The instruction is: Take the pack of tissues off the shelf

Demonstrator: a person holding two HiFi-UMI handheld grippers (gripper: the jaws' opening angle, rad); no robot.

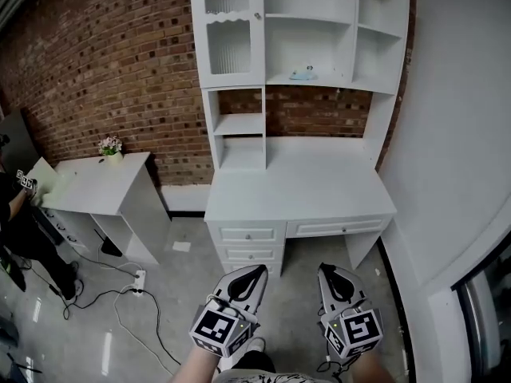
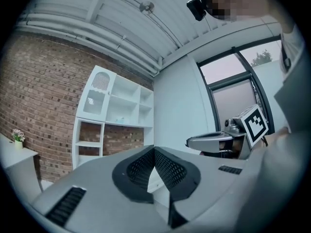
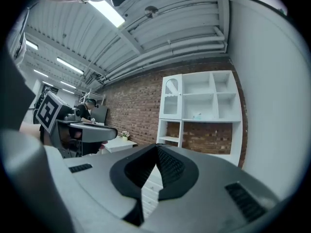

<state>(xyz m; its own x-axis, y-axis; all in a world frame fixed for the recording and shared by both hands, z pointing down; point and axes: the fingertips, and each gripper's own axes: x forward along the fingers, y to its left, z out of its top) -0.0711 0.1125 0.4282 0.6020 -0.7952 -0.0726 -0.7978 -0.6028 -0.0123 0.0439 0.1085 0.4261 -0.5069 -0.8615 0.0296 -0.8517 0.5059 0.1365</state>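
The pack of tissues (image 1: 303, 75) is small and pale blue. It lies on a middle shelf of the white hutch (image 1: 239, 118) above the desk (image 1: 299, 190). It also shows as a tiny patch in the left gripper view (image 2: 121, 120) and the right gripper view (image 3: 197, 116). Both grippers hang low in front of the desk, far below the pack. My left gripper (image 1: 254, 271) is shut with nothing in it, its tips meeting (image 2: 154, 152). Beside it my right gripper (image 1: 329, 270) is shut and empty too (image 3: 156, 148).
A white side cabinet (image 1: 104, 190) with a small flower pot (image 1: 110, 145) stands left of the desk. A person (image 1: 16, 214) works at the far left. Cables and a power strip (image 1: 137, 282) lie on the floor. A white wall (image 1: 463, 134) closes the right side.
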